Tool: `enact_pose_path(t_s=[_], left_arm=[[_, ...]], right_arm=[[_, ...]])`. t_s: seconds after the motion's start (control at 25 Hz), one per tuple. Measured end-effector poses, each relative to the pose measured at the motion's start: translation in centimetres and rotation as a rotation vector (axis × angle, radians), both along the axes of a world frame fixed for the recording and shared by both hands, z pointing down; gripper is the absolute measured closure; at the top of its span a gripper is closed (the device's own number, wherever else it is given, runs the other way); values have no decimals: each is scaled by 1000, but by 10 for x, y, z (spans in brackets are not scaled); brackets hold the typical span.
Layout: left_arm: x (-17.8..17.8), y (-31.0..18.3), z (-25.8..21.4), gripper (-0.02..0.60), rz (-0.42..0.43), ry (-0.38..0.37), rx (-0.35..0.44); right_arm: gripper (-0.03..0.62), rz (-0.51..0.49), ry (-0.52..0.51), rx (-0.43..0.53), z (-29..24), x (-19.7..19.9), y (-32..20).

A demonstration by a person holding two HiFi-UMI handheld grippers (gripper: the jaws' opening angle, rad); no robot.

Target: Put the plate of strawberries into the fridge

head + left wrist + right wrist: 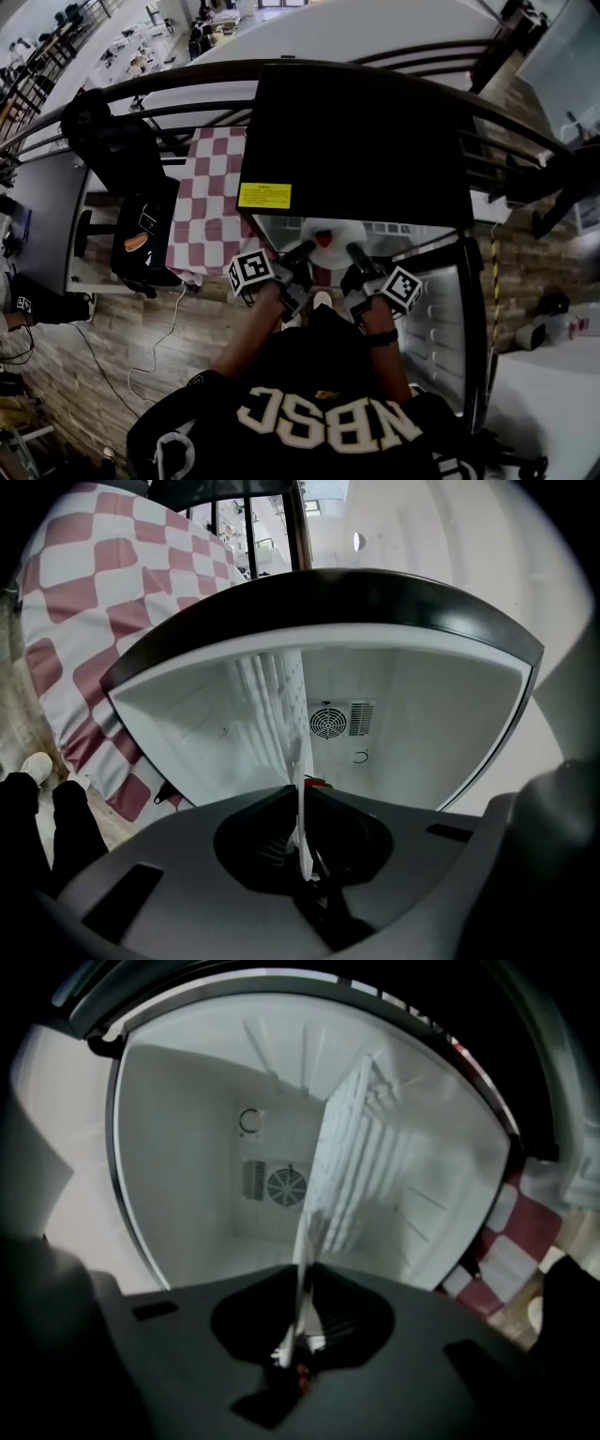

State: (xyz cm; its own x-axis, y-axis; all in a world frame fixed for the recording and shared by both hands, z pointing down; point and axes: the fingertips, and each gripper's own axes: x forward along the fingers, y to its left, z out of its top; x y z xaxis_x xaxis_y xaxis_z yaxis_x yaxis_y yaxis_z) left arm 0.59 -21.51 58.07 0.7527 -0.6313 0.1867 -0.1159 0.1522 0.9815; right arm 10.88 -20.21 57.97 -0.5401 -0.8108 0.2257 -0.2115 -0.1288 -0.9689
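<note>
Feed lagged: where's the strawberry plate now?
Head view, centre: the plate is held between left gripper and right gripper, at the open fridge mouth.

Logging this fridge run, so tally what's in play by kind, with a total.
Plate: 1
Strawberry: 1 showing
Claws: 2, left claw and right claw, both shut on the plate
Fridge: 1
Checked cloth: 1
Total: 6
</note>
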Motion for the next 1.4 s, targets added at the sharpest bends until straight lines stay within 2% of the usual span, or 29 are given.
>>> enact_pose_path(t_s=[0.6, 0.92, 1.4], left_arm=[[1, -24, 5, 554, -75, -3, -20], [2, -31, 5, 554, -89, -7, -20], [0, -31, 0, 554, -99, -44, 27]], right_arm=[[556, -16, -1, -36, 3, 0, -20], [556, -16, 1, -48, 4, -1, -29], [554, -21, 45, -14, 3, 0, -31]])
